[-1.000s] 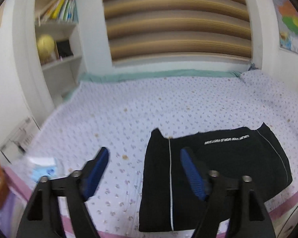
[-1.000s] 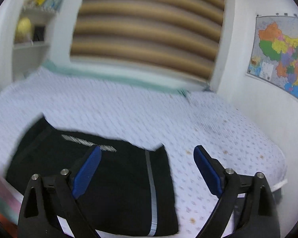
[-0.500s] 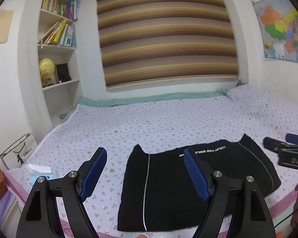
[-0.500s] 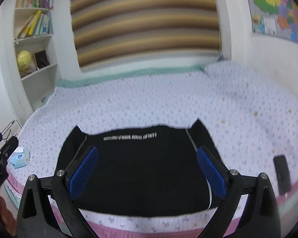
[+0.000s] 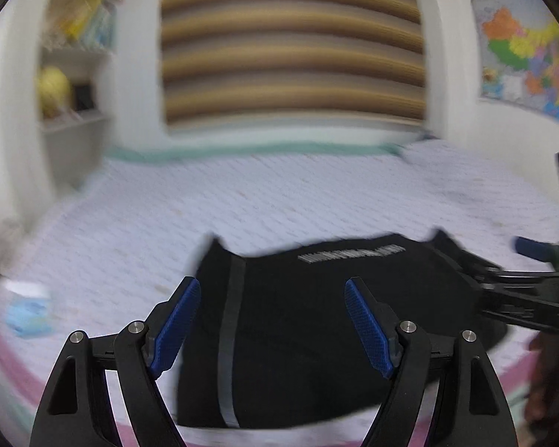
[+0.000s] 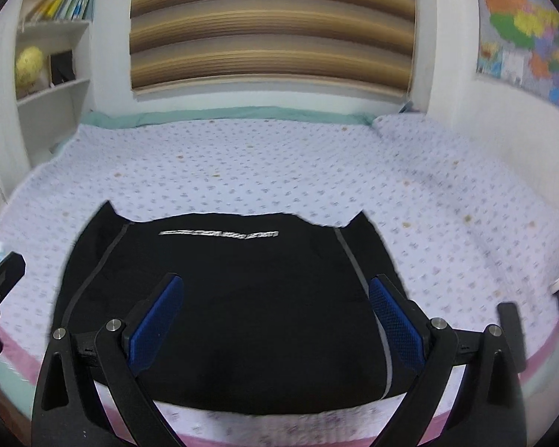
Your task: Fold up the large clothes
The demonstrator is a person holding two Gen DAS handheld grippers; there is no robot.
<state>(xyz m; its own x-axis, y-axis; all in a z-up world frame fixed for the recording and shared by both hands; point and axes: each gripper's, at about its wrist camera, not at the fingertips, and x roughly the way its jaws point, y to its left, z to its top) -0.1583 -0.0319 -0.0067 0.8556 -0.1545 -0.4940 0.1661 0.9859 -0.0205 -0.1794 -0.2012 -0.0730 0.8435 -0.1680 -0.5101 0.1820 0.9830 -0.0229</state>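
One black folded garment [image 6: 242, 298], long axis crosswise, printed edge away

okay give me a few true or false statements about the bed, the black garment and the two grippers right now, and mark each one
1. The black garment lies on the bed. True.
2. The right gripper is shut on the garment. False: its jaws stand open, with nothing between them.
3. The left gripper is open. True.
4. The garment is red. False: it is black, with thin pale stripes.
5. A map hangs on the wall. True.
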